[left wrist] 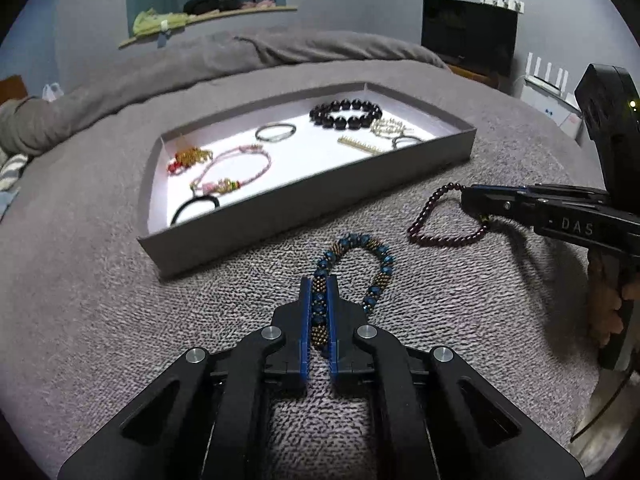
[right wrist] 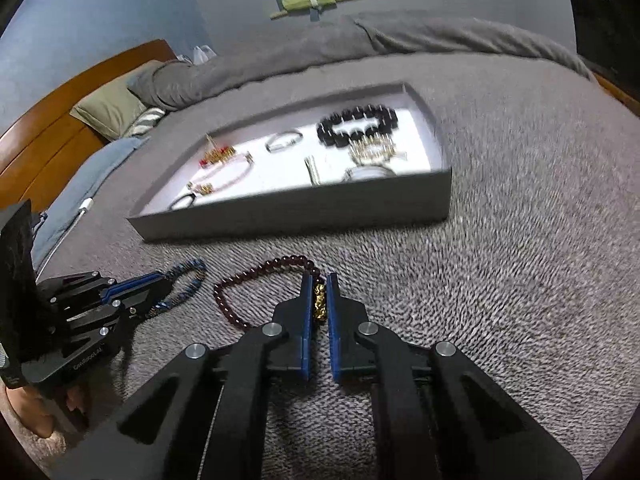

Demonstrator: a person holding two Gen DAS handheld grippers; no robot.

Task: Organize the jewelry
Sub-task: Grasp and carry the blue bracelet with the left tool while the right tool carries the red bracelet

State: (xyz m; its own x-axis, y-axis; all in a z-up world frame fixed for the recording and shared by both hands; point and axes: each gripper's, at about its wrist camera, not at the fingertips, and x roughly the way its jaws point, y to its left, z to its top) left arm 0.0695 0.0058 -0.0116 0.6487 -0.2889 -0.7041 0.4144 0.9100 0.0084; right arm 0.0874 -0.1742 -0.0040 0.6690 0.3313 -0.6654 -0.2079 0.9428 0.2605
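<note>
My left gripper (left wrist: pixel 319 280) is shut on a blue and bronze beaded bracelet (left wrist: pixel 376 276) that lies on the grey bedspread just in front of the tray. My right gripper (right wrist: pixel 319 278) is shut on the gold charm of a dark red beaded bracelet (right wrist: pixel 240 284), which lies on the bedspread to the right of the blue one. The right gripper shows in the left wrist view (left wrist: pixel 466 196), holding the red bracelet (left wrist: pixel 428 216). The left gripper shows in the right wrist view (right wrist: pixel 160 280) on the blue bracelet (right wrist: pixel 192 284). A shallow grey tray (left wrist: pixel 280 208) (right wrist: pixel 304 212) holds several bracelets and hair ties.
In the tray lie a black bead bracelet (left wrist: pixel 346 114), a pink cord bracelet (left wrist: pixel 236 164), a black hair tie (left wrist: pixel 196 206) and a gold bar clip (left wrist: pixel 358 145). A rumpled grey duvet (left wrist: pixel 240 52) lies behind. A wooden headboard (right wrist: pixel 60 120) and pillows are at the left.
</note>
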